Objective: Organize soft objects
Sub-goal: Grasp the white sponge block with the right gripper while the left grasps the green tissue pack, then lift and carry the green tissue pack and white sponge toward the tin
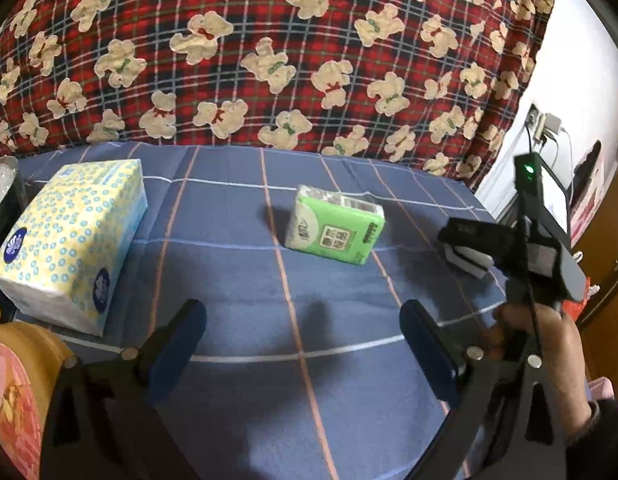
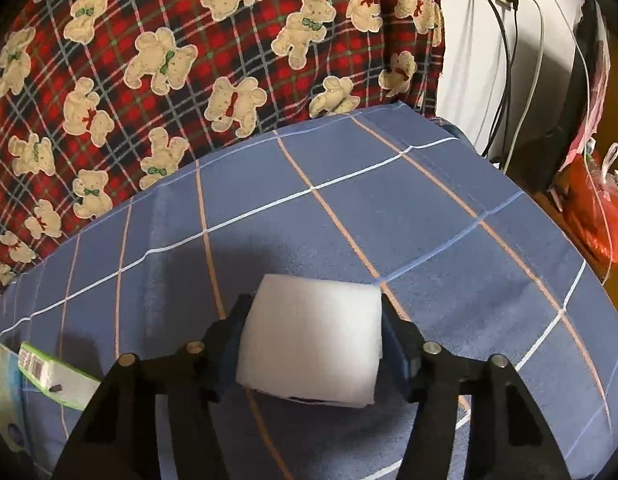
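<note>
Taking the green tissue pack (image 1: 335,227) as the landmark: it lies flat near the middle of the blue checked bed (image 1: 237,408), untouched. Well to its left, by the bed's left edge, sits the large blue-dotted tissue pack (image 1: 71,240), also resting on the cover with nothing on or against it. To the right of the green pack, near the bed's right edge, is the white foam block (image 2: 313,340), and this is the only soft thing in hand.

By my reading the sorting has barely begun: the three soft things are spread well apart and none is grouped with another. The foam block has been gripped; carrying it to a gathering place and dealing with the two packs is all left to do.

The right tongs (image 2: 313,344) are clenched on the foam block, one pad on each side face. Whether the block has cleared the cover is hard to tell from the wrist view. They point steeply down at the bed, and the left view shows a hand (image 1: 543,356) on their handle.

The left tongs (image 1: 305,348) are released, jaws wide with only bare cover between them. They hang nearer the viewer than the green pack, tilted down toward the bed, holding nothing.
</note>
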A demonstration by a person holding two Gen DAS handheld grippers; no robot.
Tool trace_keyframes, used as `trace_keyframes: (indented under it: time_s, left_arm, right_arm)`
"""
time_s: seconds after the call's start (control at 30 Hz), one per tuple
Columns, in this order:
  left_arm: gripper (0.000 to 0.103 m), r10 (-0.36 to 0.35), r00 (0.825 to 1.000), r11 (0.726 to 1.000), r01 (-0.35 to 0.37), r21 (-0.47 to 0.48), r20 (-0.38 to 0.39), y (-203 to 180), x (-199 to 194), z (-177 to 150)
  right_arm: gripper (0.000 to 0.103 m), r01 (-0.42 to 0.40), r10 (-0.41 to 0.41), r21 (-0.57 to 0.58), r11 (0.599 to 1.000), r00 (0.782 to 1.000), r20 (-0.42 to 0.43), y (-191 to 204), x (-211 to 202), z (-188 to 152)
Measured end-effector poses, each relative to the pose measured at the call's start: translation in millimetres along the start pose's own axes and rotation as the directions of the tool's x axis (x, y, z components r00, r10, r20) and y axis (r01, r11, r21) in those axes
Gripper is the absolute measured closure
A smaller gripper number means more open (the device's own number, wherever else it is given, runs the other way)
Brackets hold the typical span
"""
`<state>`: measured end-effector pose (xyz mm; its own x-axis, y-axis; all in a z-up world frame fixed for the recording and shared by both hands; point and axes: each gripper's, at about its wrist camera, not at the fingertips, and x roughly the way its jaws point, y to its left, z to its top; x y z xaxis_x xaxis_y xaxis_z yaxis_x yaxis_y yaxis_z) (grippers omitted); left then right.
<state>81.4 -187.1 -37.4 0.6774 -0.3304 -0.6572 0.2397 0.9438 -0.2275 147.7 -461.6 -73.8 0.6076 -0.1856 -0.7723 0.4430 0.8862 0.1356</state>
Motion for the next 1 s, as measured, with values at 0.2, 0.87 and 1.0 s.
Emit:
trace_keyframes:
  time_s: [0.2, 0.87, 1.0]
  left_arm:
    - [0.004, 0.002, 1.0, 1.0, -0.002, 0.017, 0.013, -11, 7, 13]
    - [0.007, 0.111, 0.989, 0.992, -0.105, 0.064, -0.093, -35, 91, 60]
    - [0.031, 0.078, 0.988, 0.997, -0.074, 0.033, -0.132, -31, 97, 58]
  right_arm:
    - [0.044, -0.059, 0.059, -0.001, 0.998, 0.994, 0.089, -3, -27, -13]
    - [0.044, -0.115, 0.117, -0.023, 0.993, 0.969, 0.216, 2, -51, -9]
    - [0.044, -0.125, 0.126, -0.016, 0.992, 0.971, 0.204, 1, -50, -8]
